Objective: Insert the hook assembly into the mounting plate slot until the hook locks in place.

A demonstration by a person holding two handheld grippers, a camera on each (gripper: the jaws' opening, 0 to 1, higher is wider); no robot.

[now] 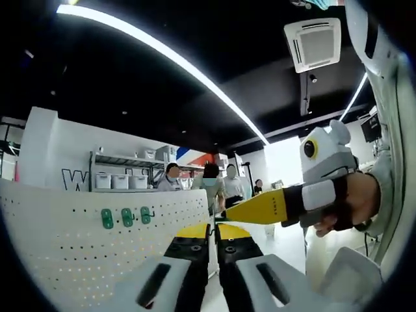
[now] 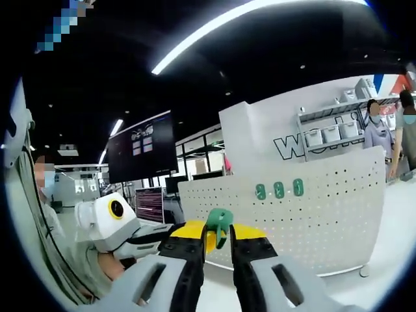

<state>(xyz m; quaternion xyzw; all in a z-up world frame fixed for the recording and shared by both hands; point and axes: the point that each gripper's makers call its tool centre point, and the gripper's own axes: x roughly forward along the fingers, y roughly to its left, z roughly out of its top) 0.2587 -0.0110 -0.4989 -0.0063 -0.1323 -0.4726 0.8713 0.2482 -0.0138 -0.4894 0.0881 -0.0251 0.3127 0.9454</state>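
A white perforated mounting plate [image 1: 84, 247] stands upright at the left of the left gripper view, with three green hooks [image 1: 127, 216] plugged into it in a row. My left gripper [image 1: 212, 235] points past its right edge, yellow-tipped jaws together with nothing between them. My right gripper [image 1: 229, 213] reaches in from the right, held by a hand [image 1: 354, 201]. In the right gripper view the plate [image 2: 325, 221] is ahead with its three hooks [image 2: 279, 190]. My right gripper [image 2: 218, 239] is shut on a loose green hook [image 2: 220, 222], well short of the plate. The left gripper [image 2: 162, 233] sits at lower left.
Behind the plate stand a metal shelf with white bins [image 1: 120, 181] and several people [image 1: 211, 179]. A dark screen [image 2: 142, 148] hangs to the left in the right gripper view. The holder's white sleeve [image 1: 390, 130] fills the right edge.
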